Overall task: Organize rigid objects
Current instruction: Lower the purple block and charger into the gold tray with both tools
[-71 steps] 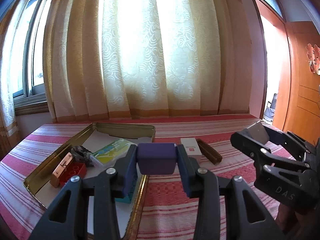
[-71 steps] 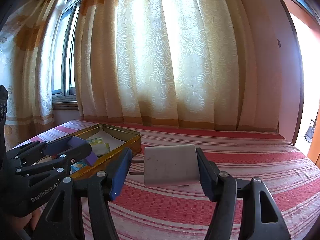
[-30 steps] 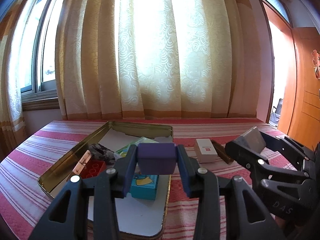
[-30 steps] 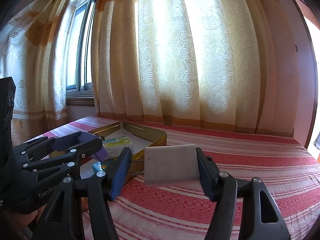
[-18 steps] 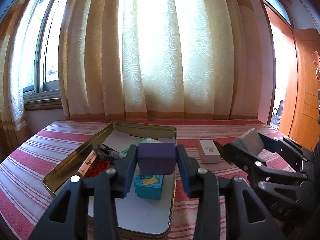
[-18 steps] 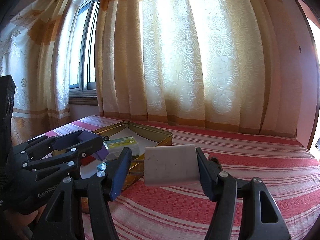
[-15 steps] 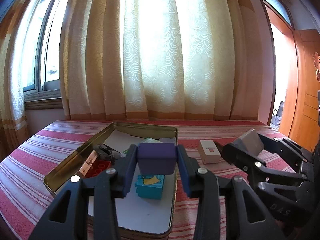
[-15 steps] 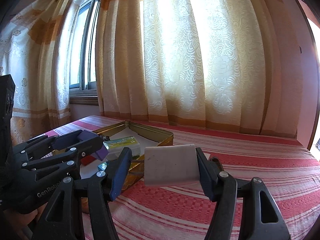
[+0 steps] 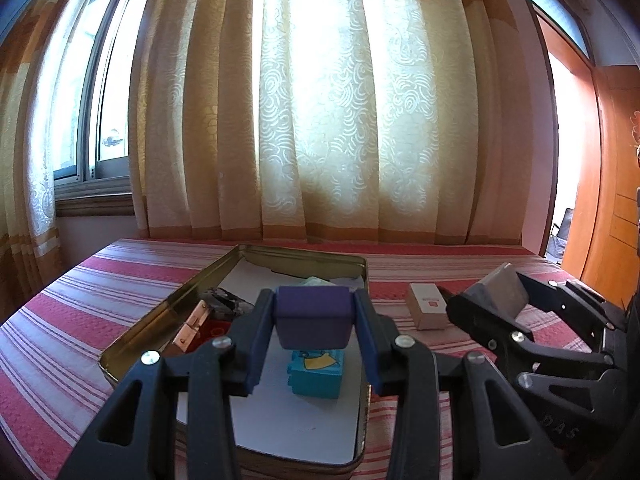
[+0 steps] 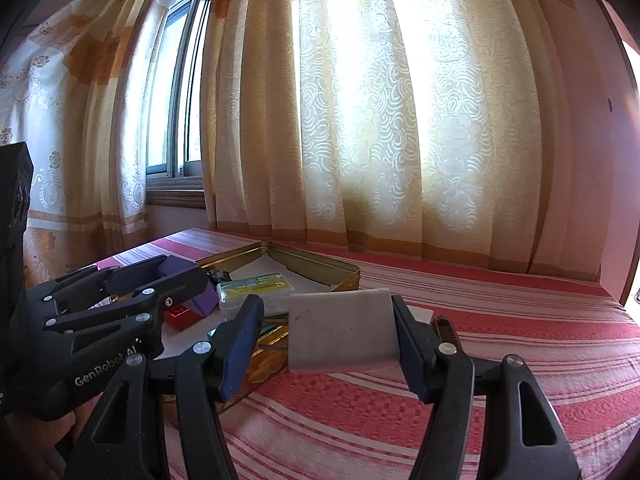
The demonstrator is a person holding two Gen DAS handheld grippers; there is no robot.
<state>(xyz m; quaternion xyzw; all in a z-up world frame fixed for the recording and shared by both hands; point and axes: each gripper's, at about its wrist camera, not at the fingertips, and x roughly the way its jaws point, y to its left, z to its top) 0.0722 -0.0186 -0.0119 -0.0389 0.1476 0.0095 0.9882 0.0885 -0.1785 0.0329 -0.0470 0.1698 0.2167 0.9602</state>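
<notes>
Left wrist view, left to right. The gold tin tray (image 9: 168, 316) lies at lower left on the striped cloth (image 9: 60, 320); inside it are a copper-coloured piece (image 9: 192, 326), a dark object behind it, and a teal block (image 9: 316, 372) on the white liner. The left gripper (image 9: 314, 344) pinches a purple block (image 9: 312, 314) at lower centre, held above the tray interior. A small white box (image 9: 426, 310) rests on the cloth right of the tray. At lower right, the right gripper (image 9: 496, 300) clamps a grey-white charger (image 9: 502, 290).

Compared with 2.4 s ago, the tray sits more squarely under the purple block and the teal block is now fully exposed beneath it; both grips are unchanged. Over the last half second, little has shifted. Judged from this, the purple block is positioned for release into the tray; the charger's placement remains to follow.
</notes>
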